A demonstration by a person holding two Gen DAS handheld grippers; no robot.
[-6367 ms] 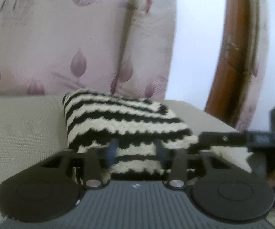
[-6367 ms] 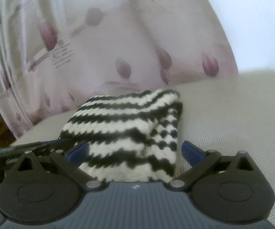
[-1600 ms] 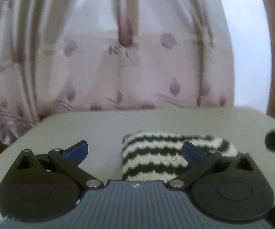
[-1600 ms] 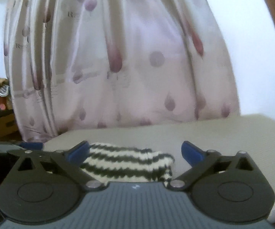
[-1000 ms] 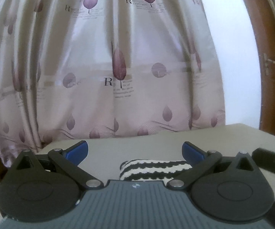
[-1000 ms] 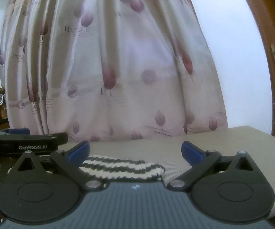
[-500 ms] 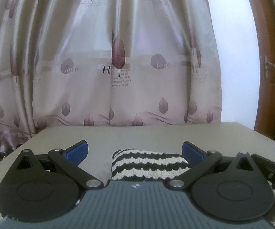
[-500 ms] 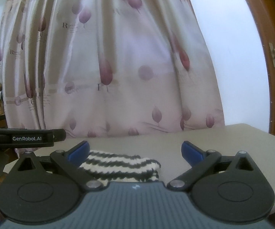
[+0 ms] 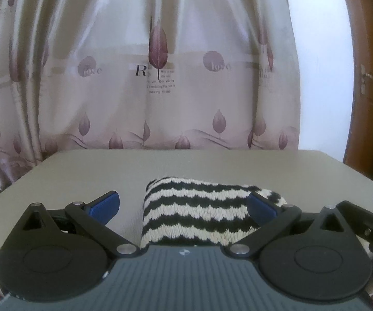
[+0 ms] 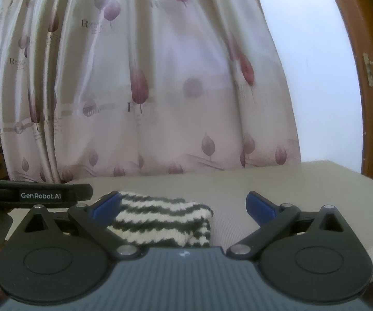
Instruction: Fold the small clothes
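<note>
The striped knit garment (image 9: 207, 210) lies folded into a thick, compact bundle on the beige desk (image 9: 82, 176), toward its near edge, with the leaf-print curtain (image 9: 160, 77) hanging well behind it. The left gripper (image 9: 183, 204) hovers just in front of the bundle with its blue-tipped fingers (image 9: 103, 203) spread wide apart and holding nothing; the right gripper (image 10: 183, 204) is likewise spread wide and empty, positioned toward the bundle's right end, so that in its view the garment (image 10: 160, 223) sits left of centre. The fold looks finished or nearly so. The main risk from here is undoing it: the knit is bulky and springy, so a finger brushing its top layer could catch the yarn and drag the fold open. Since the bundle appears to lie close to the near edge of the desk, a careless nudge toward that edge might push it off. The two grippers are also close together beside the bundle and could knock each other.
</note>
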